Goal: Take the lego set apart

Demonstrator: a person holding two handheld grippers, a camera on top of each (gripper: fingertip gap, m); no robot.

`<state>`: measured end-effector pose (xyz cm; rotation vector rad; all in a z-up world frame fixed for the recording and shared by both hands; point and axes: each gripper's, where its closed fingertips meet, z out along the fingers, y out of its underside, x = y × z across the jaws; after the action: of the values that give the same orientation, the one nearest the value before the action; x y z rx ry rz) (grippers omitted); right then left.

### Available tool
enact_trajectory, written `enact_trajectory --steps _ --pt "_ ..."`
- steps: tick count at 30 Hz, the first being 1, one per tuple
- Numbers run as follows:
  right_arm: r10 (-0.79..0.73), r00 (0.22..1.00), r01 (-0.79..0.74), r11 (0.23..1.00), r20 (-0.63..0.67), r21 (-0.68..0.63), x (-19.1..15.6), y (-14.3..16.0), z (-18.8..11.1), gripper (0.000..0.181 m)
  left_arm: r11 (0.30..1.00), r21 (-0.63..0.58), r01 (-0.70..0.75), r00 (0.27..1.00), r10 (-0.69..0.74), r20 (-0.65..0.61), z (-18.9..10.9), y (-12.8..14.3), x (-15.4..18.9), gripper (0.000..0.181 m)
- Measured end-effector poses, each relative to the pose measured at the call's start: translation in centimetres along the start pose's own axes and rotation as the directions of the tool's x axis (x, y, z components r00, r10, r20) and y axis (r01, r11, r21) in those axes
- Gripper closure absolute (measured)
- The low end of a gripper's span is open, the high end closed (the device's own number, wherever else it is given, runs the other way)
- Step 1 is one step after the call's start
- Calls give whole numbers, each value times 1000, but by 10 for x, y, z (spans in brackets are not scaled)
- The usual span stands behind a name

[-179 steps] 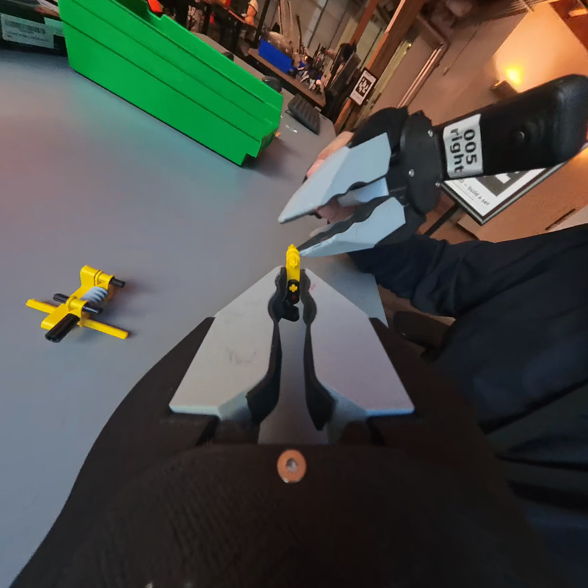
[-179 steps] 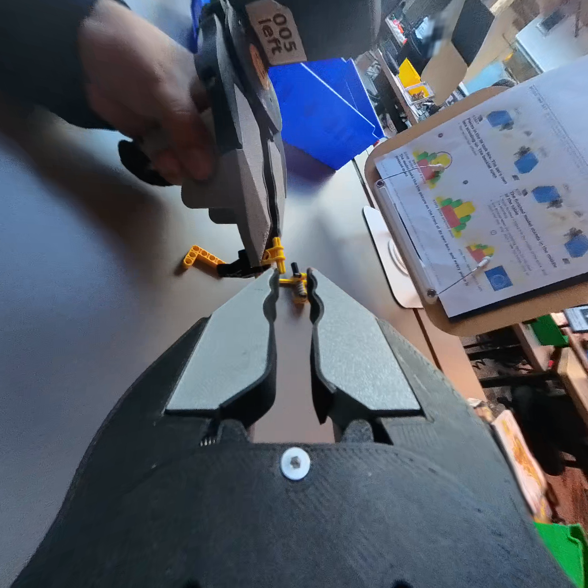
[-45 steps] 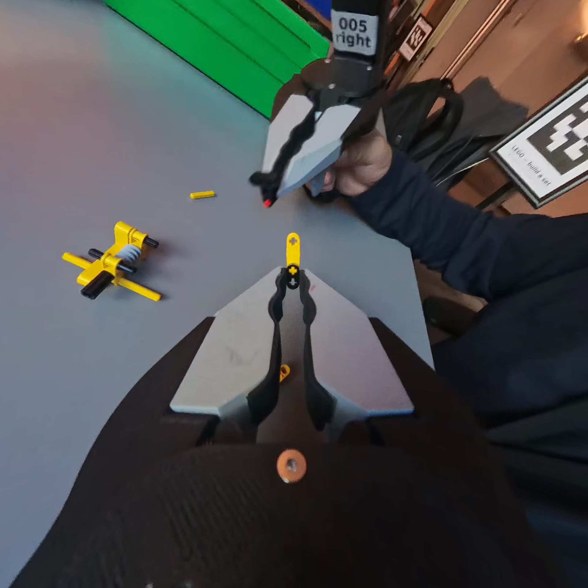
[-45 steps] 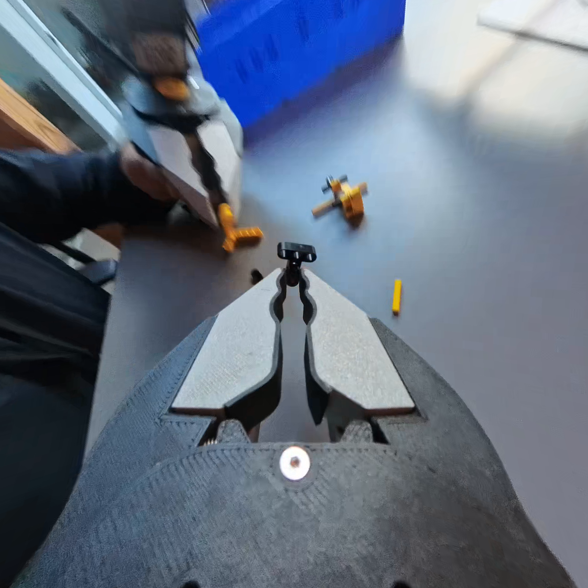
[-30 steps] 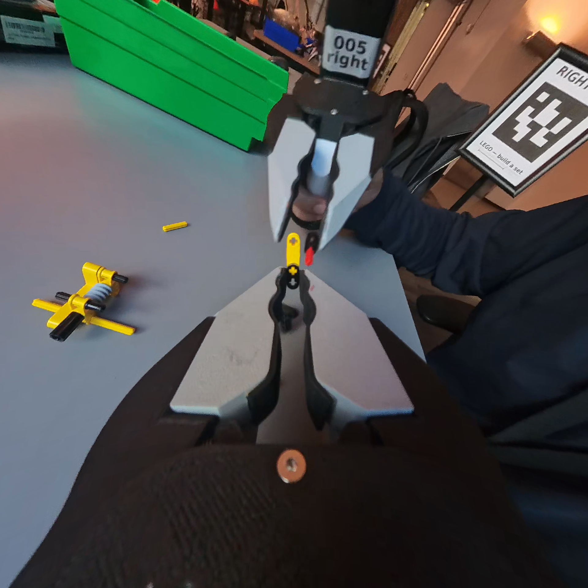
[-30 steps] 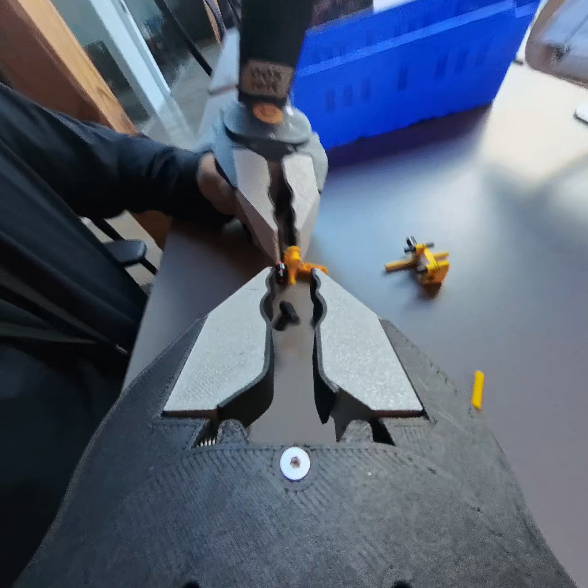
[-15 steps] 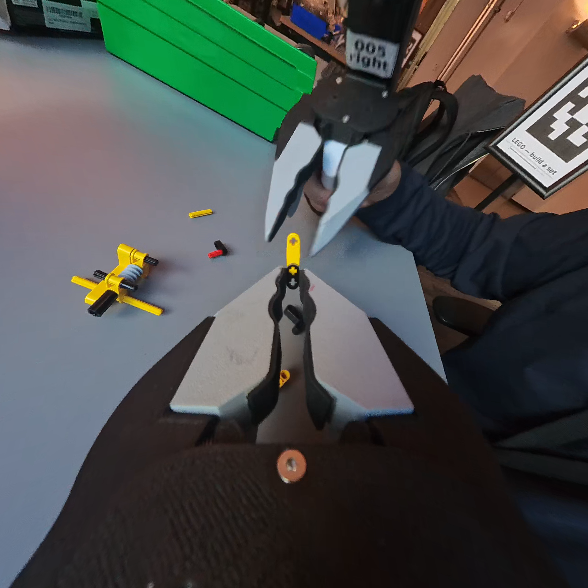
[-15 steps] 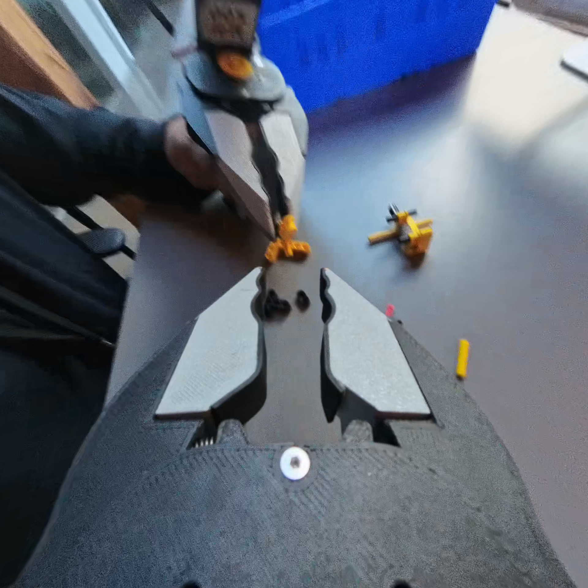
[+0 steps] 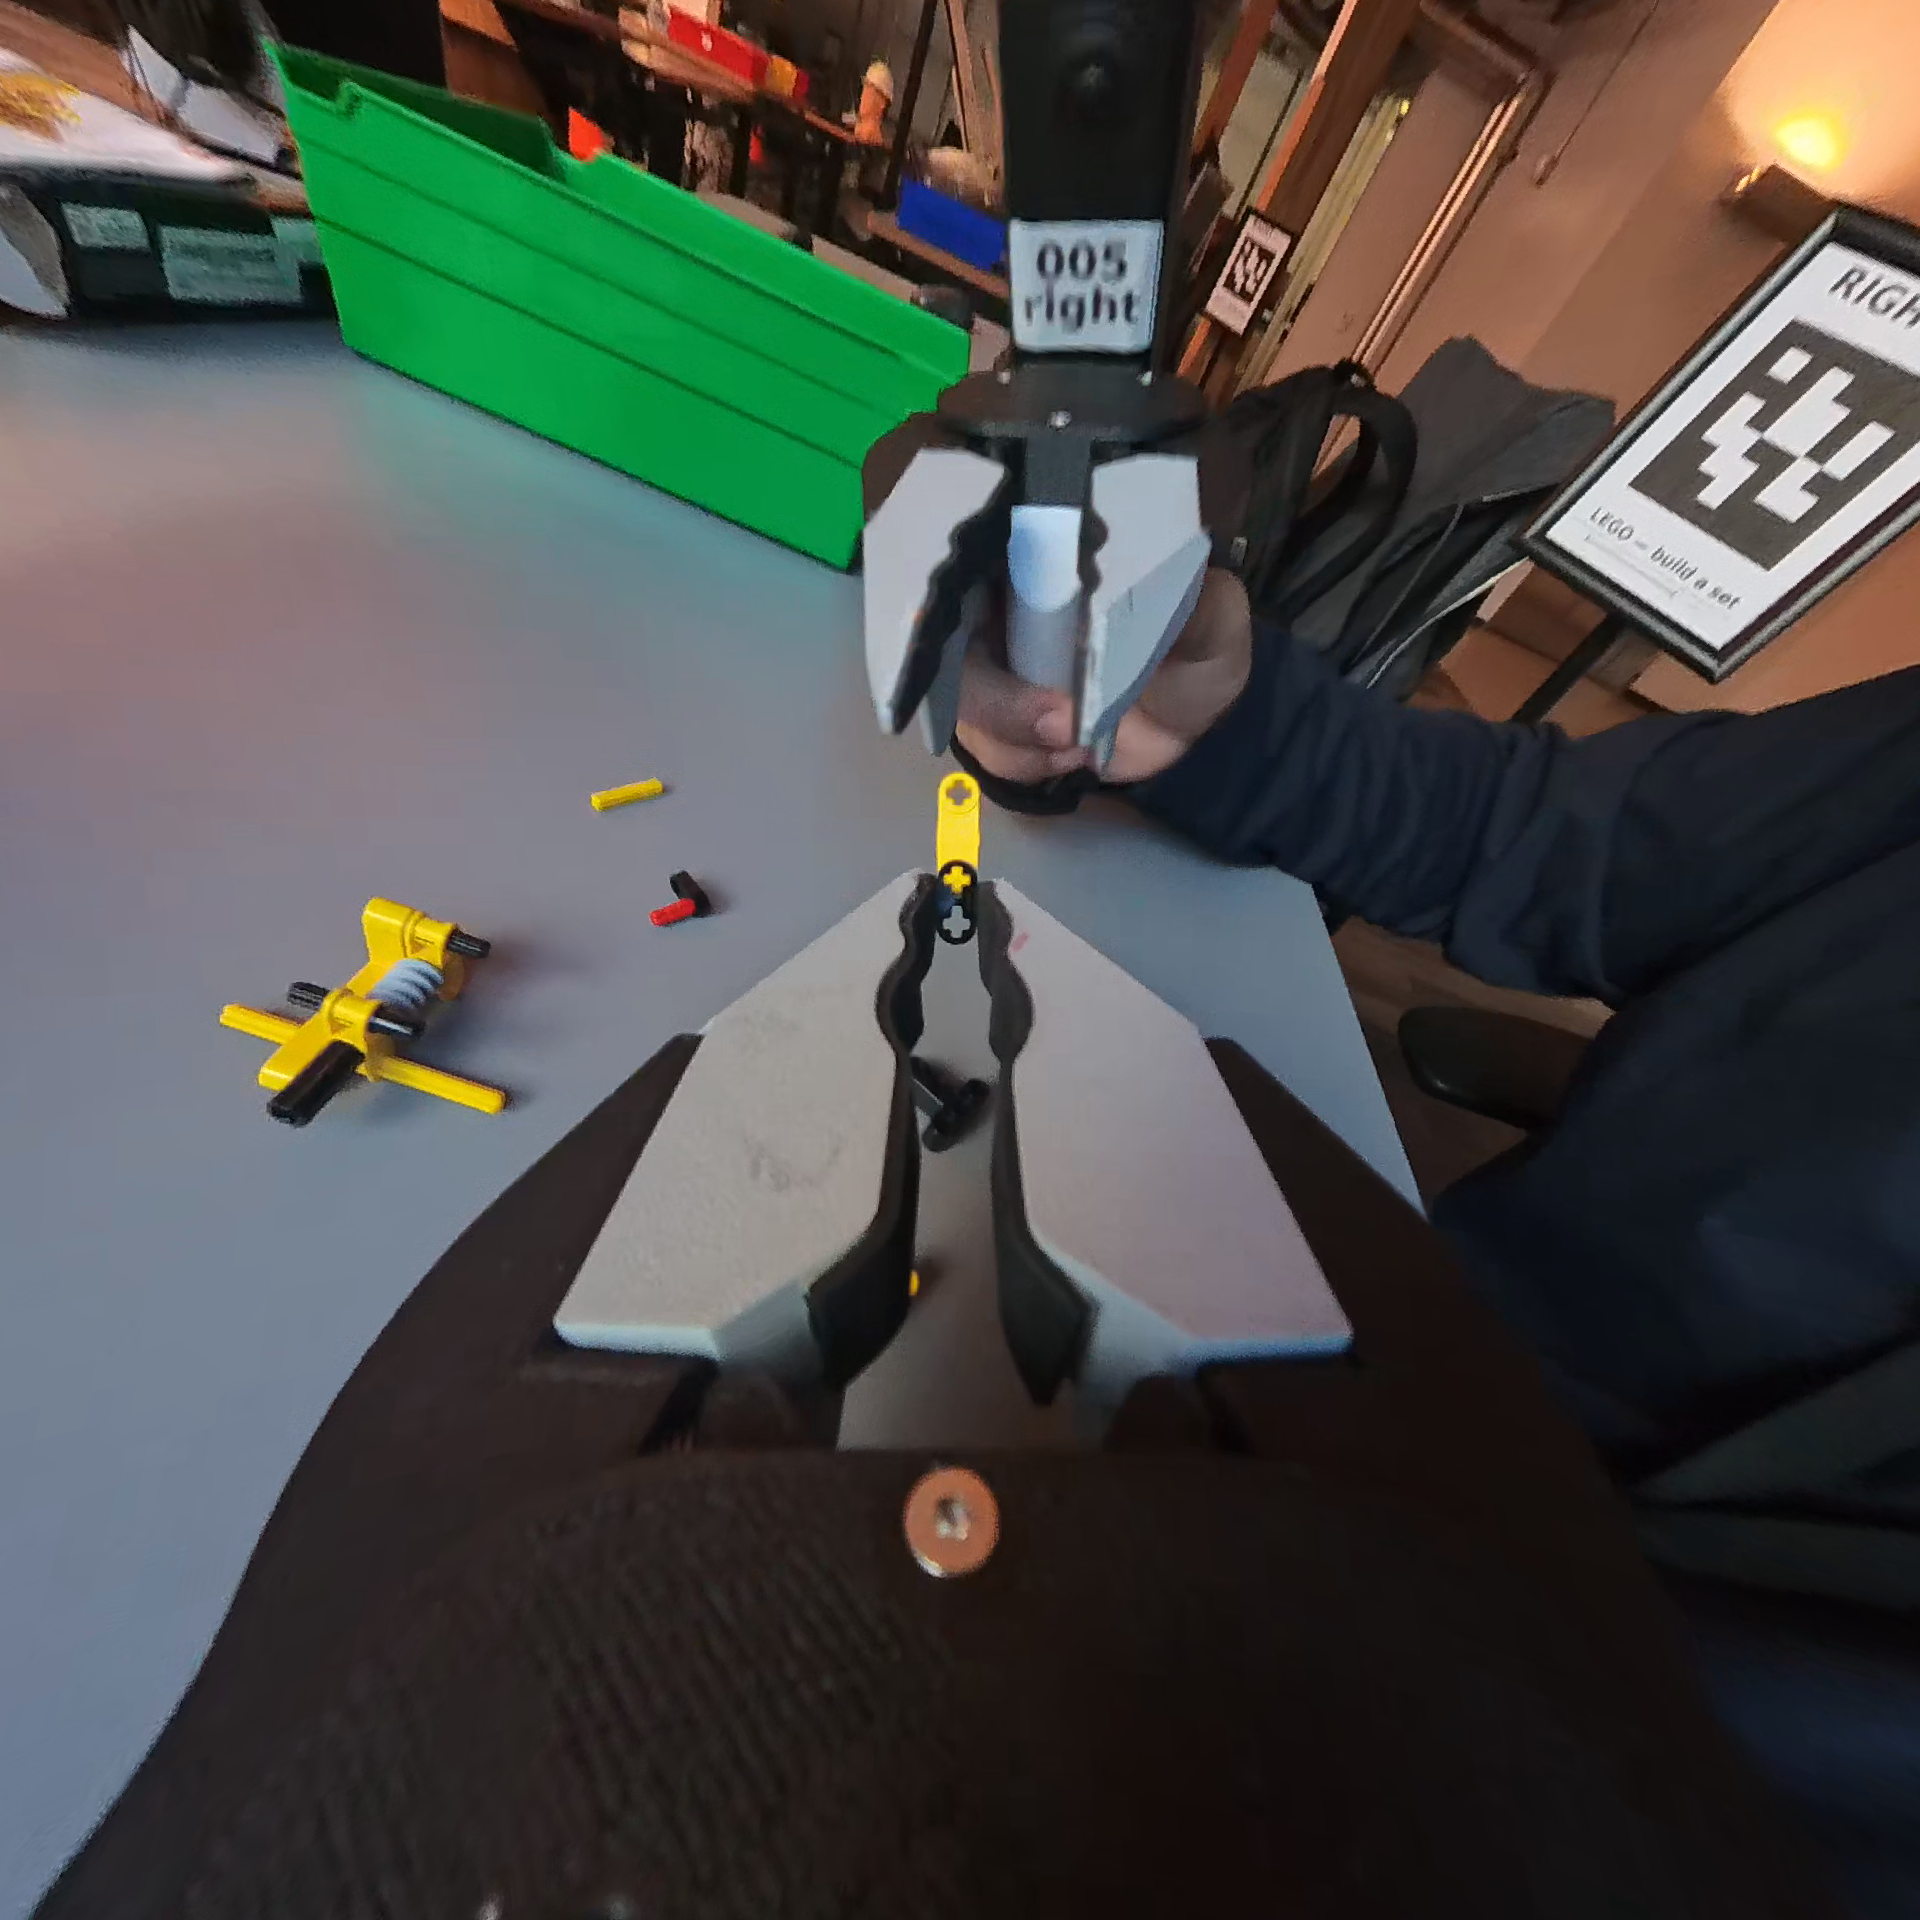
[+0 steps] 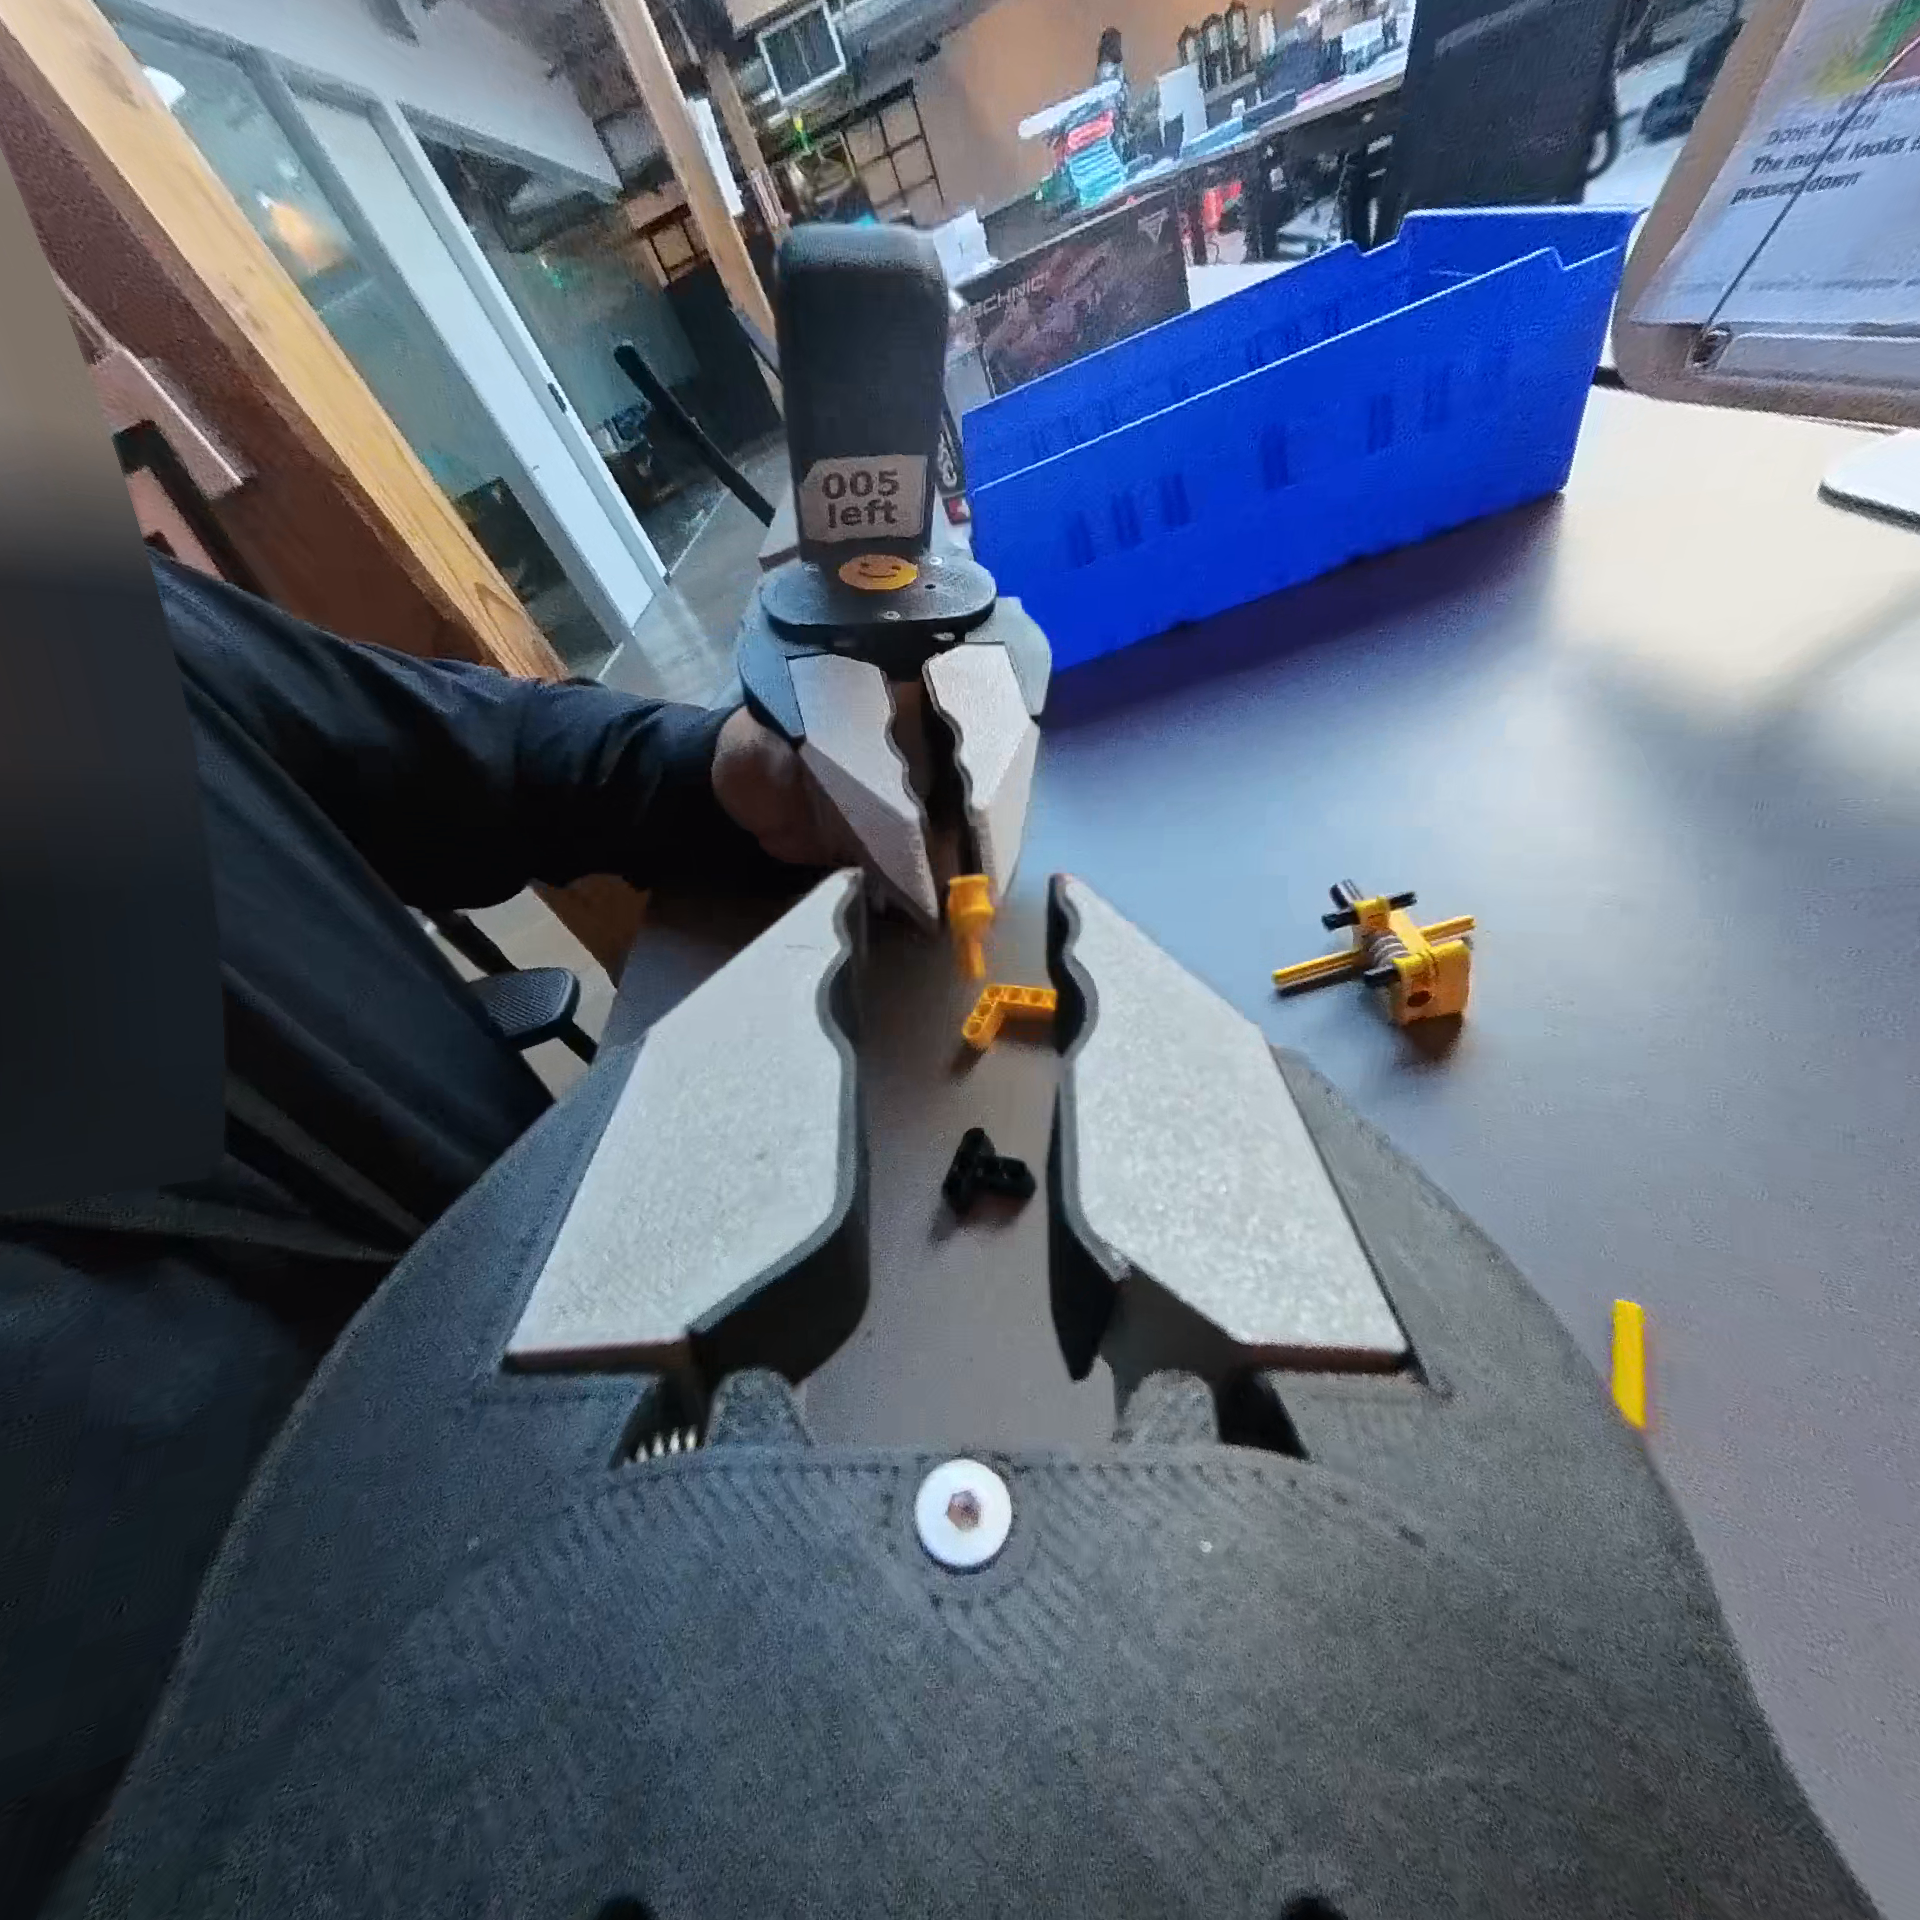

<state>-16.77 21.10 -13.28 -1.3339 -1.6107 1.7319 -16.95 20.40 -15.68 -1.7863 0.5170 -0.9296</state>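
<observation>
So progress check: I'd call this roughly halfway. The left gripper (image 9: 954, 902) is pinched down on a thin yellow liftarm (image 9: 957, 829), which pokes up past the tips with a dark piece seated at its lower end. The right gripper (image 10: 954, 940) is spread wide with nothing in it, hanging just above the liftarm, so I'd guess it's lining up the next pull.

Using the liftarm as the landmark: loose bits already off are a black connector (image 10: 985, 1177) on the grey table (image 9: 312, 644) just below it, a yellow angled beam (image 10: 1003, 1012) lying nearby, a small red and black pin piece (image 9: 681, 902) a bit out to its left in the left wrist view, and a short yellow axle (image 9: 627, 795) beyond that.

What's left: the yellow worm-gear assembly (image 9: 358, 1016), well off to the left of the liftarm, looks totally untouched, axles and black pins all in. Plus whatever's stuck on the liftarm itself.
</observation>
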Motion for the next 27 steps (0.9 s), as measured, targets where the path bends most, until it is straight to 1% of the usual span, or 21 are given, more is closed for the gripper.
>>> enact_trajectory --steps 1,4,5,6,8,14,16,17,18,19,20,21,22,24,26,27 --pt "6 1000 -6 1000 13 2 -2 1 0 149 1000 28 -3 1000 3 -7 -2 -4 1 176" --pt "12 999 -13 999 33 30 -5 -1 10 167 994 107 24 998 -17 -63 -4 -16 9 176" --pt "15 999 -17 999 39 45 -6 -3 13 174 993 115 30 997 -22 -70 -4 -17 10 176" --pt "27 998 -30 998 50 60 -7 -5 16 176 993 116 34 997 -26 -69 -3 -16 10 176" --pt "62 996 -70 991 70 117 -7 -13 19 177 988 149 39 997 -29 -71 -3 -20 10 176" --pt "170 978 -194 954 120 229 -7 -26 27 177 955 249 163 982 -132 -136 -6 -30 10 176" --pt "147 982 -168 969 122 184 -7 -23 33 177 953 248 176 981 -147 -129 -1 -28 10 176" --pt "122 986 -140 977 116 161 -7 -21 34 174 951 250 181 980 -151 -133 -1 -27 11 176" --pt "112 988 -128 978 104 163 -5 -23 32 166 946 259 194 976 -158 -153 -2 -29 12 176" --pt "106 990 -121 978 90 171 -3 -24 29 166 940 270 207 972 -167 -165 -4 -32 12 176" --pt "105 991 -118 980 88 160 -2 -22 29 170 941 261 216 971 -179 -156 -5 -31 10 176" --pt "102 990 -116 983 102 141 -3 -19 30 176 948 234 215 973 -186 -139 -5 -28 8 176" --pt "97 989 -111 985 112 130 -4 -17 31 176 954 218 206 975 -181 -128 -5 -25 7 176" --pt "87 989 -99 990 119 98 -4 -15 32 176 959 192 207 975 -187 -119 -5 -23 7 176" --pt "91 982 -101 993 164 53 -9 -12 32 170 970 145 195 978 -182 -98 -3 -18 8 176" --pt "96 979 -102 994 179 28 -10 -10 33 172 977 116 178 982 -169 -82 -2 -15 9 176"
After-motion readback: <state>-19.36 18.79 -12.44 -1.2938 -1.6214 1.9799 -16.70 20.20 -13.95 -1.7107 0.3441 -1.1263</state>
